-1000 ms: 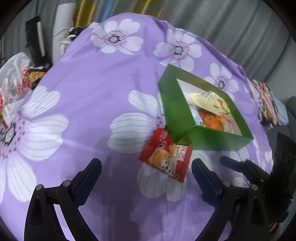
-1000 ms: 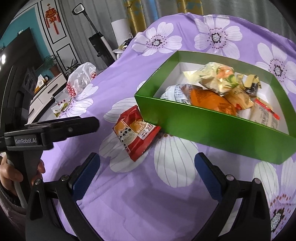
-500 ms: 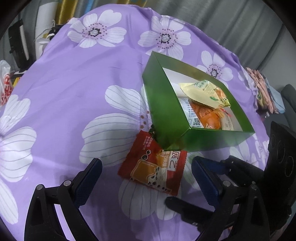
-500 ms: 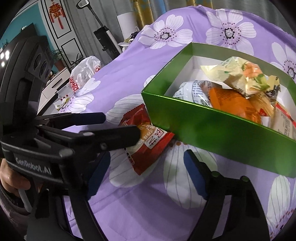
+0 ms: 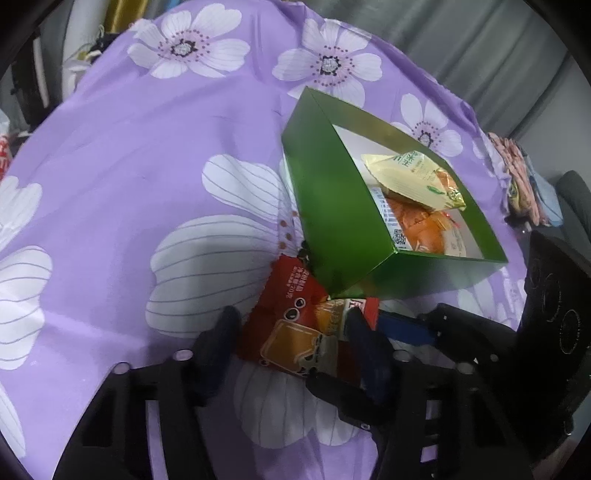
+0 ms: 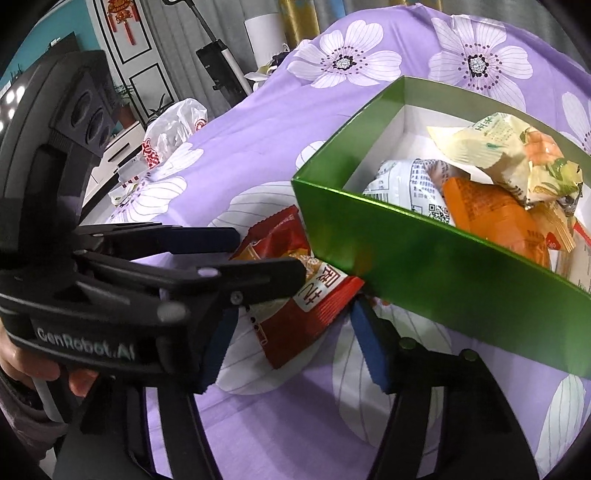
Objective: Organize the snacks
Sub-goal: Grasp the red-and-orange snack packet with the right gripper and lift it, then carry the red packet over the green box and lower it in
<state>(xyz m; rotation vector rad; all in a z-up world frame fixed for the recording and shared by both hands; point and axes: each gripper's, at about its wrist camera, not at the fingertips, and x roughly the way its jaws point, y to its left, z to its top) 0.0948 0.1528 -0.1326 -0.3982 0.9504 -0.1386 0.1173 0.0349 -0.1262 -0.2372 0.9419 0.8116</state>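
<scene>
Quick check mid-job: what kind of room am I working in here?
Most likely a home living room. The snacks sit on a purple floral tablecloth; behind it hang a red Chinese knot ornament on a panelled wall and gold curtains, with an upright vacuum nearby.

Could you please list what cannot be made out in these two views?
- Red snack packet: its far corner hides under the green box, left wrist view.
- Left gripper: whether its fingers pinch the packet, right wrist view; they overlap it.
- Box contents: lower snacks are buried under the yellow packet.
</scene>
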